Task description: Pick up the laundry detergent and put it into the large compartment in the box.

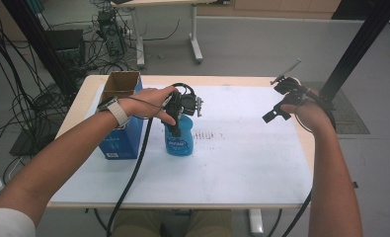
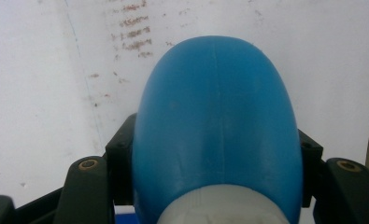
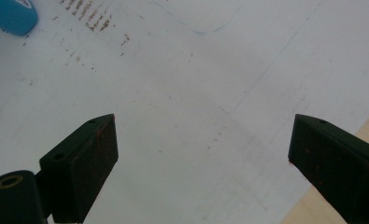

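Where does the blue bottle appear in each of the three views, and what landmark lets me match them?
High view: the blue bottle stands left of centre on the white sheet, beside the blue box, with the left gripper shut on it.
Left gripper view: it sits centre and low, clamped between the black jaws.
Right gripper view: a corner of it at top left.
Shared landmark: the brown speckled marks on the sheet.

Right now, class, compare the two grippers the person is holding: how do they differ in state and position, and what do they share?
The left gripper is shut on the blue bottle; the right gripper stands open with nothing between its jaws.
The left gripper sits beside the blue box at the table's left; the right gripper hovers near the table's right edge, apart from every object.
Both have black jaws, trail a cable and are held over the white sheet.
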Available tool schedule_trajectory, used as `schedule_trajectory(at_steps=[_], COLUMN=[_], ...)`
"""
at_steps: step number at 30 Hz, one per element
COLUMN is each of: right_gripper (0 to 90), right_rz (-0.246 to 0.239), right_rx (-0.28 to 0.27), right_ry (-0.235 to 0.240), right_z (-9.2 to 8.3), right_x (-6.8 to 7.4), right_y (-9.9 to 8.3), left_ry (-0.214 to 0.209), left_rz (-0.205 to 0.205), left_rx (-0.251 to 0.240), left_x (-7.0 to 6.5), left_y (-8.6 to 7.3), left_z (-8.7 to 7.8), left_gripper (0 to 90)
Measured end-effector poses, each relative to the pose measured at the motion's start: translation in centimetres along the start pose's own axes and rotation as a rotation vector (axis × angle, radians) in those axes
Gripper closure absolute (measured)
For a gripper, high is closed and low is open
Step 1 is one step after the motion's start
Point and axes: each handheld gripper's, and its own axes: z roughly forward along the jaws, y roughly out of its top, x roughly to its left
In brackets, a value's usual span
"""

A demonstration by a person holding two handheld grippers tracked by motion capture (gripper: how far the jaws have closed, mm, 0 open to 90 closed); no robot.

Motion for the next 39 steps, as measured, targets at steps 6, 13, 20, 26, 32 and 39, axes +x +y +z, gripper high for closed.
schedule_trajectory(at_steps=[6, 13, 20, 26, 32, 39], right_gripper=[8.2, 8.3, 8.2, 8.2, 8.3, 8.3], right_rz=[-0.001, -0.001, -0.001, -0.001, 0.000, 0.002], right_rx=[-0.001, -0.001, -0.001, -0.004, -0.005, -0.003], right_ry=[0.001, 0.000, 0.000, -0.003, -0.002, -0.001], right_z=[0.05, -0.04, -0.04, -0.17, -0.17, -0.10], right_x=[0.01, 0.03, 0.07, 0.13, 0.13, 0.10], right_y=[-0.01, 0.02, 0.01, -0.03, -0.09, -0.16], left_ry=[0.001, 0.002, 0.003, 0.004, 0.005, 0.006], left_rz=[-0.002, -0.001, 0.001, 0.001, 0.000, 0.000], left_rx=[0.002, 0.002, 0.004, 0.005, 0.004, 0.004], left_x=[-0.03, -0.04, -0.07, -0.10, -0.13, -0.15], left_y=[0.04, 0.05, 0.07, 0.10, 0.09, 0.09], left_z=[0.00, 0.00, 0.00, 0.00, 0.00, 0.01], left_gripper=[38.1, 38.1, 38.1, 38.1, 38.1, 38.1])
